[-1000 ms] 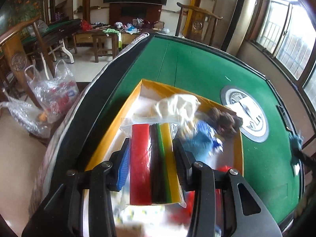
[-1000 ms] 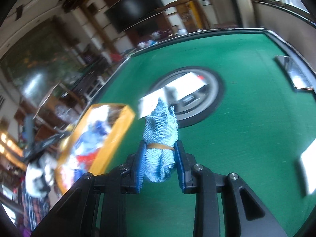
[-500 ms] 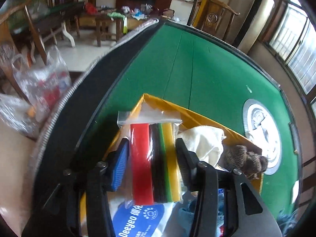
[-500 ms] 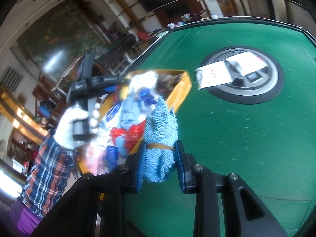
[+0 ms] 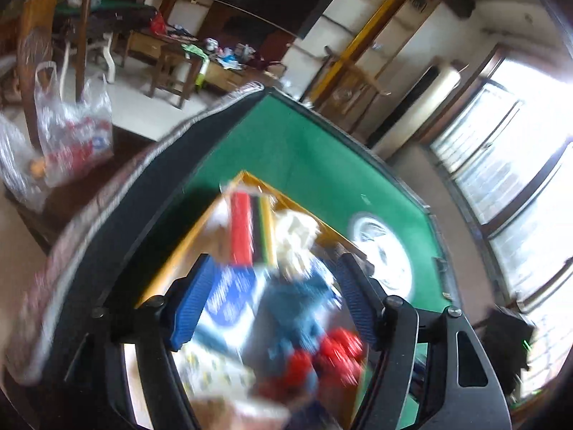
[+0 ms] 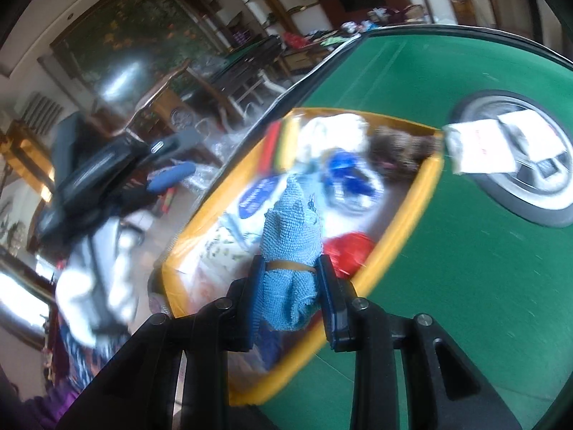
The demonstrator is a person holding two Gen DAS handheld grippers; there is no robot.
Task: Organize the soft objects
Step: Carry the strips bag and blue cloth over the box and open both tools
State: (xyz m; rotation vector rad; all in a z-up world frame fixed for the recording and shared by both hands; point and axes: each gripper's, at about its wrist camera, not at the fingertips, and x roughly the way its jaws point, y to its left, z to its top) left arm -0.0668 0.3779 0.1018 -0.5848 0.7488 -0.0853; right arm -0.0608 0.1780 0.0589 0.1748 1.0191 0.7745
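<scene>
While claw-pinched (image 6: 288, 286), blue cloth (image 6: 290, 251) — rolled, banded

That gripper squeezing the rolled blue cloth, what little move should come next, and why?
Probably ease the right gripper a bit lower into the yellow box and open it. It is shut on the blue cloth roll, which hangs above the box's contents, so letting go there should drop it inside. The left gripper is open and holds nothing, its jaws having just been opening.
</scene>
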